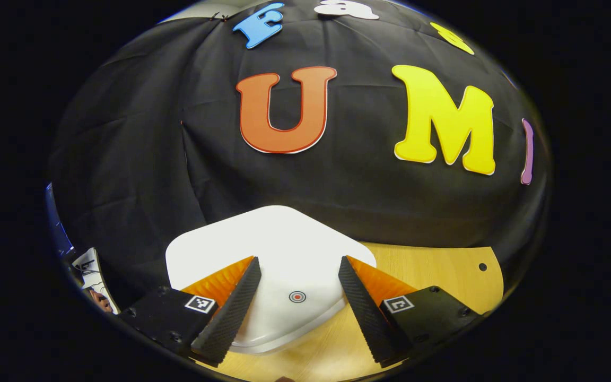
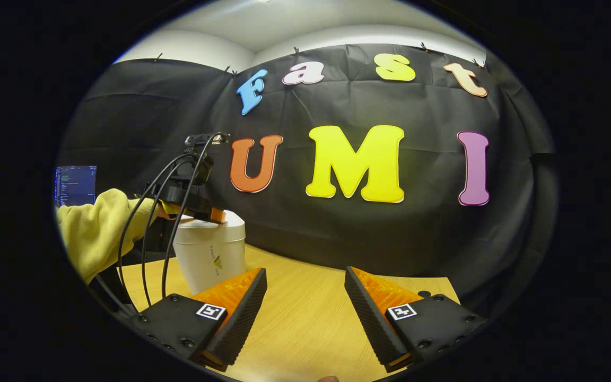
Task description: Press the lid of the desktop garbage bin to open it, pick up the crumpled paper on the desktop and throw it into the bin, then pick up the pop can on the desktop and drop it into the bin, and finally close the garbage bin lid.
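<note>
The white garbage bin stands on the wooden table, its lid (image 1: 273, 241) down and flat, with a small round target mark (image 1: 297, 296) near the lid's front edge. My left gripper (image 1: 297, 265) hovers open just above the lid, its fingers spread to either side of the mark. From the right gripper view the bin (image 2: 211, 254) stands at the left, and the left gripper (image 2: 199, 208) rests over its top, held by a hand in a yellow sleeve (image 2: 98, 228). My right gripper (image 2: 305, 276) is open over bare table, to the right of the bin.
The wooden table (image 2: 311, 313) runs to the black cloth wall behind it. A small hole (image 1: 482, 267) marks the table's far right corner. Black cables (image 2: 157, 223) hang from the left gripper. A lit screen (image 2: 75, 184) glows at the far left.
</note>
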`<state>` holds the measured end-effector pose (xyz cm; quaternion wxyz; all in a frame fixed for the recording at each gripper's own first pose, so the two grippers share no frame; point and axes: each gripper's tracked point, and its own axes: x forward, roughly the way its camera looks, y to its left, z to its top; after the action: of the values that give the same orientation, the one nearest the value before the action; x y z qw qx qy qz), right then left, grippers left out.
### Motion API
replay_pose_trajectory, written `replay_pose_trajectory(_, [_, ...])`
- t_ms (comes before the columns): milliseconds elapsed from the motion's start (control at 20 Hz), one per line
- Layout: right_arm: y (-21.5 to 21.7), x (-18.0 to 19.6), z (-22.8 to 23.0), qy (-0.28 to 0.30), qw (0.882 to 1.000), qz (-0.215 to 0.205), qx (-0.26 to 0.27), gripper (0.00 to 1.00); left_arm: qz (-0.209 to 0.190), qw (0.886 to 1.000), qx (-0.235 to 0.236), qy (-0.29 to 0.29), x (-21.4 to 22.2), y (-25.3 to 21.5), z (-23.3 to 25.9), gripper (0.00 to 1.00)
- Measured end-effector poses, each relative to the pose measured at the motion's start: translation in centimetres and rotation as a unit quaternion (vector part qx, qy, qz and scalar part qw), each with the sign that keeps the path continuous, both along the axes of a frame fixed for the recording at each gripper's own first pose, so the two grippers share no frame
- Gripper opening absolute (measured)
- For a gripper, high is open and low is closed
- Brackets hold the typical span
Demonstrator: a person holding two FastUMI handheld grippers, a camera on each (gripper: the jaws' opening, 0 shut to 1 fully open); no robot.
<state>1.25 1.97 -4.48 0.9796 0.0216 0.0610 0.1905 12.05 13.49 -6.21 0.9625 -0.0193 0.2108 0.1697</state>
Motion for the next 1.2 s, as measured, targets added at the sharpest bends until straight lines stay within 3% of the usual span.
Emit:
replay_pose_trajectory(150, [-0.1, -0.1, 0.4, -0.009, 1.0, -0.005, -0.007, 0.94, -0.011, 0.999, 0.02, -0.028, 0.0, -0.2, 0.6, 0.98])
replay_pose_trajectory(500, [-0.1, -0.2, 0.6, -0.014, 0.999, -0.033, -0.02, 0.94, -0.049, 0.994, 0.001, -0.099, -3.1, -2.9, 2.6, 0.97])
replay_pose_trajectory(850, [0.7, 0.0, 1.2, -0.026, 0.998, -0.06, -0.022, 0.94, -0.113, 0.98, 0.015, -0.161, -6.6, -7.2, 5.0, 0.97])
replay_pose_trajectory(1200, [1.2, -0.3, 1.9, -0.037, 0.996, -0.081, -0.027, 0.94, -0.174, 0.967, 0.027, -0.185, -8.9, -11.3, 5.6, 0.96])
